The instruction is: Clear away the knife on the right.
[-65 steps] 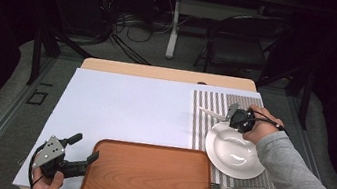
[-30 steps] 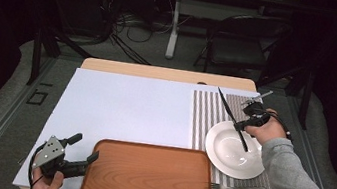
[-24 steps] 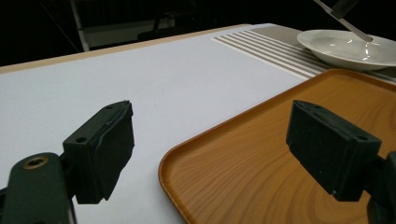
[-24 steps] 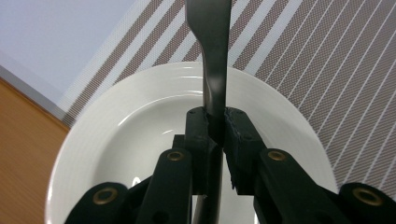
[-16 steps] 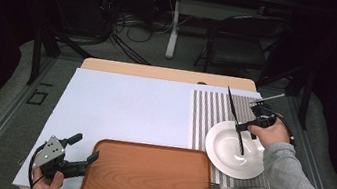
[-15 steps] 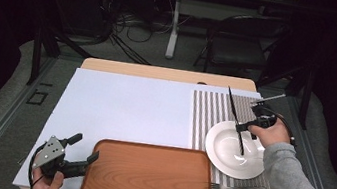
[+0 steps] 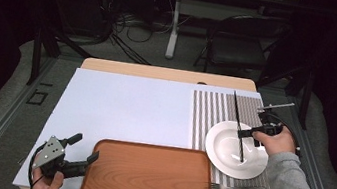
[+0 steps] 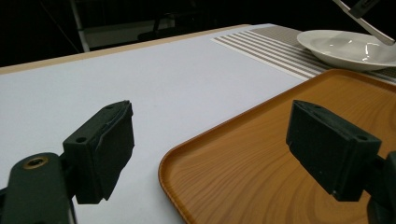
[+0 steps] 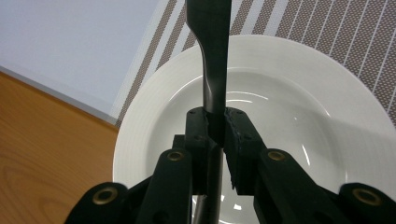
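Both grippers sat at my table: the right gripper [image 7: 250, 132] was clenched on a dark knife [image 7: 238, 126], which I held over the white plate [image 7: 221, 154] (on the striped mat [image 7: 204, 115]), while the left gripper [image 7: 81, 151] gaped empty beside the wooden tray [image 7: 148, 180].

claw [image 9: 215, 128] clamping knife [image 9: 208, 56], white plate [image 9: 299, 79] beneath

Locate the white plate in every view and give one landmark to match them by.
High view: white plate at right, on the striped placemat.
Left gripper view: plate upper right, beyond the wooden tray.
Right gripper view: plate centre, under the knife.
Shared landmark: the striped placemat.
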`<state>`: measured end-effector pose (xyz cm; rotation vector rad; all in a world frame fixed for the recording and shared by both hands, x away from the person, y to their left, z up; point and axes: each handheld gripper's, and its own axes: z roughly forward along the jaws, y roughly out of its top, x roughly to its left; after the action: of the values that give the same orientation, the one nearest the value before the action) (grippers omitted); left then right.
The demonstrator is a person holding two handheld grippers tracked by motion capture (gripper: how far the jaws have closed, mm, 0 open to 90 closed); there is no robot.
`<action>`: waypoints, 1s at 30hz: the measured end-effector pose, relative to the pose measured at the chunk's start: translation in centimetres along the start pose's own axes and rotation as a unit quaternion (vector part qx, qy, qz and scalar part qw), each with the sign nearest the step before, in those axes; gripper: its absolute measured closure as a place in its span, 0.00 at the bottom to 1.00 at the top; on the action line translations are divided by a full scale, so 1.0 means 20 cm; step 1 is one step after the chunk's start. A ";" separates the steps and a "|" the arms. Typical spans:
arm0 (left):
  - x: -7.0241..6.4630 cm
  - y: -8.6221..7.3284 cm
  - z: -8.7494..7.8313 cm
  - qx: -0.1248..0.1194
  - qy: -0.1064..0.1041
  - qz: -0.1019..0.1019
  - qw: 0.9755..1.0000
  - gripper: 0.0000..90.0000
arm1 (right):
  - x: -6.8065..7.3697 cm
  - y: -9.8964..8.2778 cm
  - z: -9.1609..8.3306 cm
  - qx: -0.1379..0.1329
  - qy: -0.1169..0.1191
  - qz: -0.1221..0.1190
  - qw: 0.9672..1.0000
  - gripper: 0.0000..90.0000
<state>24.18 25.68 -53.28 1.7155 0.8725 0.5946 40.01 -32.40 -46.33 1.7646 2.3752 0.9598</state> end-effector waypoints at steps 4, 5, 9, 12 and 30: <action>0.00 0.00 0.00 0.000 0.000 0.000 1.000 0.17 | 0.03 -0.04 -0.02 -0.004 0.012 -0.004 1.000 0.89; 0.00 0.00 0.00 0.000 0.000 0.000 1.000 0.17 | 0.04 -0.05 -0.03 -0.002 0.014 -0.006 1.000 0.89; 0.00 0.00 0.00 -0.001 0.001 0.000 1.000 0.17 | 0.10 -0.09 -0.05 -0.004 0.029 -0.018 0.999 0.89; 0.00 0.00 0.00 -0.002 0.001 0.001 1.000 0.17 | 0.15 -0.12 -0.06 -0.007 0.040 -0.030 0.999 0.89; 0.00 0.00 0.00 -0.002 0.000 0.001 1.000 0.17 | 0.46 -0.30 -0.04 0.012 0.081 -0.093 0.992 0.89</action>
<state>24.08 25.66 -53.25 1.7133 0.8686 0.5975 31.38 -25.76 -45.64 1.4914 2.6022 1.0883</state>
